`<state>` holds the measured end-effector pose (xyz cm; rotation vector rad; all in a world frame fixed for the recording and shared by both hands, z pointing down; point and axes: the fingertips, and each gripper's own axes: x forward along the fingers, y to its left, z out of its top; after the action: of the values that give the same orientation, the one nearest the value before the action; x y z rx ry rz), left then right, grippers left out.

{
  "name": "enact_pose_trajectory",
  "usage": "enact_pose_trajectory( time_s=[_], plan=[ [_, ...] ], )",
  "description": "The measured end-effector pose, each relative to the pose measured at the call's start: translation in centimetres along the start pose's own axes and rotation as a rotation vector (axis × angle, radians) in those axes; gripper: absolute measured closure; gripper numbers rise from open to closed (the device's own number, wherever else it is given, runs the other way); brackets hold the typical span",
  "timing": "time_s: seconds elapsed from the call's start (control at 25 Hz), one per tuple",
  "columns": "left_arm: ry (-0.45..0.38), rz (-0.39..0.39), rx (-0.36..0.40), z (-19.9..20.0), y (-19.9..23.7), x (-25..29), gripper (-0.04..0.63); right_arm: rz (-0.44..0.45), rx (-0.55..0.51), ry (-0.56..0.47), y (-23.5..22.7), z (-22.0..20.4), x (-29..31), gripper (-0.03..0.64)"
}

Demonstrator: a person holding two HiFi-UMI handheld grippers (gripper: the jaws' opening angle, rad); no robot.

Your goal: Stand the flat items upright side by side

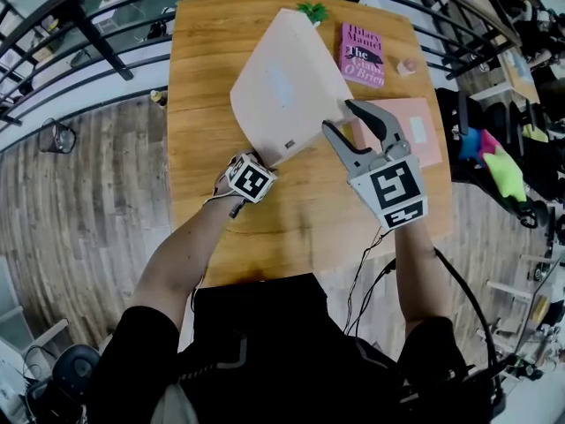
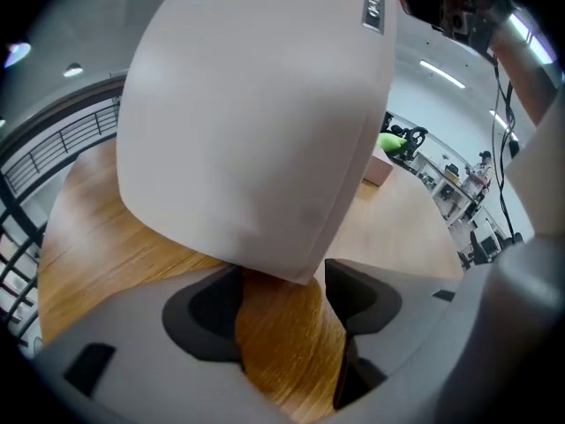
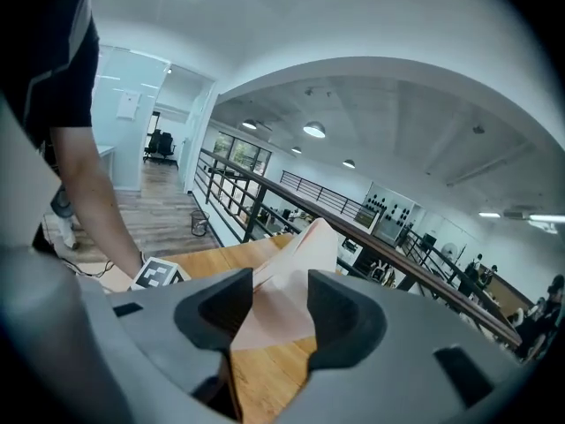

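Observation:
A large white flat item [image 1: 287, 87] is tipped up on its near corner over the wooden table [image 1: 203, 78]. My left gripper [image 1: 262, 168] holds that low corner, and in the left gripper view the corner [image 2: 282, 263] sits wedged between the fingertips of the left gripper [image 2: 282, 290]. My right gripper [image 1: 340, 116] hangs raised just right of the item's right edge, jaws apart and holding nothing. Through the right gripper [image 3: 281, 294] I see the pale item [image 3: 296, 254] beyond. A pink book [image 1: 362, 54] and a salmon flat item [image 1: 419, 131] lie flat on the table.
A small green plant [image 1: 312, 11] and a small pink object [image 1: 406, 66] stand near the table's far edge. Black railings [image 1: 106, 34] curve round the table's far and left sides. Cables trail from my right gripper toward the person's body.

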<state>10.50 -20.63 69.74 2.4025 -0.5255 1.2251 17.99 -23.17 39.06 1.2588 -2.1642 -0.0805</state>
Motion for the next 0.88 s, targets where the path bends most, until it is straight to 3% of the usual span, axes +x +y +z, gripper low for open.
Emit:
enact_pose_trajectory(
  time_s=[0.2, 0.44, 0.64, 0.88],
  plan=[
    [0.069, -0.072, 0.040, -0.3, -0.3, -0.1, 0.298, 0.020, -0.022, 0.040, -0.2, 0.1, 0.6, 0.416],
    [0.072, -0.119, 0.079, -0.4, -1.7, -0.9, 0.298, 0.031, -0.078, 0.036, 1.1, 0.8, 0.6, 0.419],
    [-0.004, -0.122, 0.059, 0.1, -2.9, -3.4, 0.298, 0.089, -0.120, 0.012, 3.5, 2.1, 0.8, 0.423],
    [-0.179, -0.062, -0.074, 0.8, -1.8, -9.3, 0.298, 0.119, -0.160, -0.013, 5.9, 3.3, 0.9, 0.427]
  ],
)
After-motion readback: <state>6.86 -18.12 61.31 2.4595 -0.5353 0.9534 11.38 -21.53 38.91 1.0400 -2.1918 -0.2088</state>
